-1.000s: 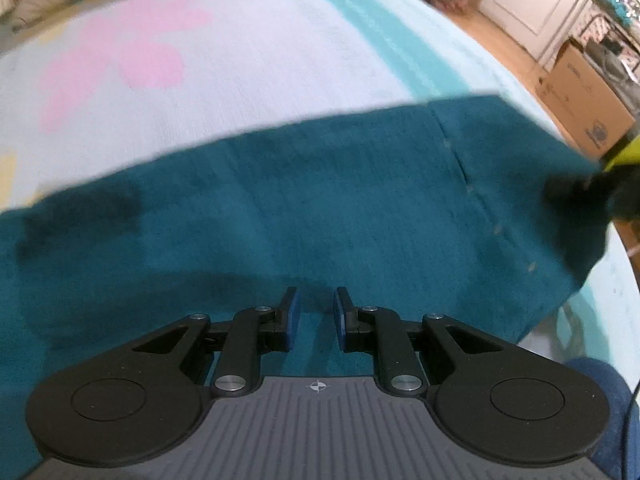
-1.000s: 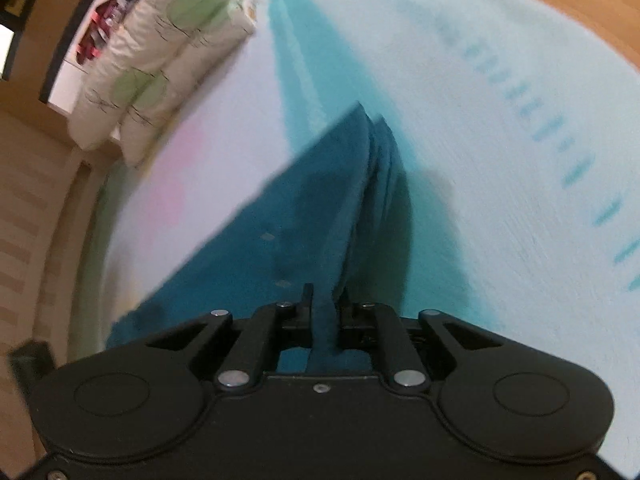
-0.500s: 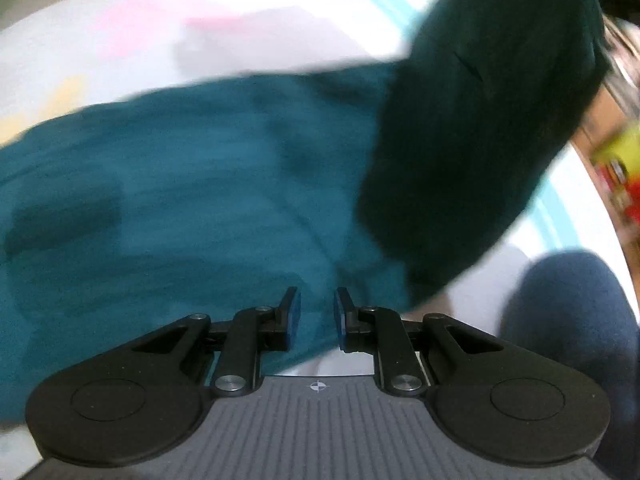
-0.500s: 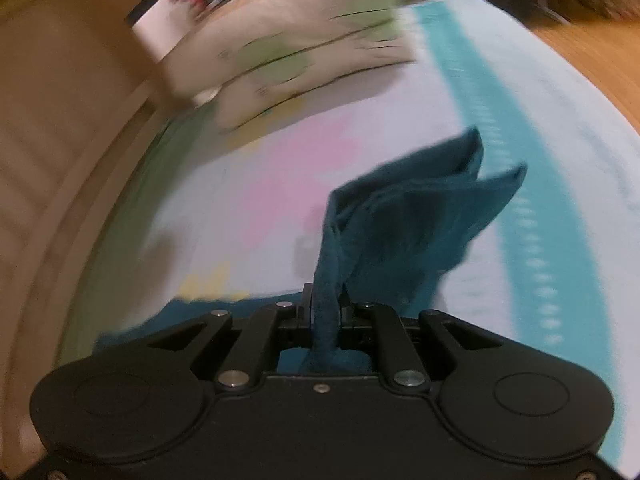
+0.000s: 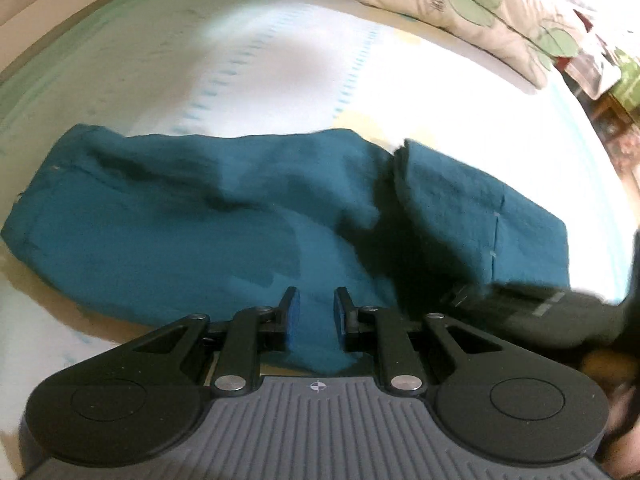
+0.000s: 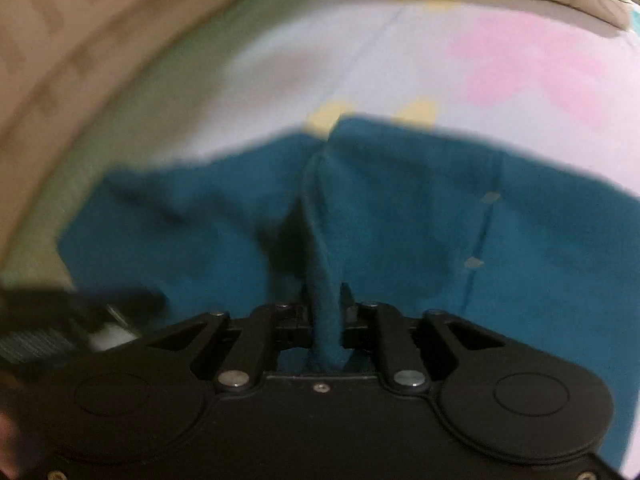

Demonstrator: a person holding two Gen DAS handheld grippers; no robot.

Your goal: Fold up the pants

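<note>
Teal pants (image 5: 180, 236) lie across a light bedsheet (image 5: 280, 72), partly doubled over, with a folded-over flap on the right (image 5: 480, 216). My left gripper (image 5: 316, 312) hangs low over the near edge of the pants, fingers a little apart, with cloth lying between them but not pinched. My right gripper (image 6: 324, 308) is shut on a bunched fold of the pants (image 6: 400, 200) and holds it just above the spread cloth. The right gripper's black body shows blurred in the left wrist view (image 5: 532, 312). The left gripper shows blurred in the right wrist view (image 6: 60, 320).
The sheet has pink (image 6: 532, 64) and yellow (image 6: 416, 110) patches. A leaf-print pillow (image 5: 472, 4) lies at the far right of the bed. A wooden headboard or wall (image 6: 48, 64) runs along the far left.
My right gripper has swung the held end of the pants over and down onto the rest of the pants. The left gripper's view has turned toward the pillow; its fingers stay apart.
</note>
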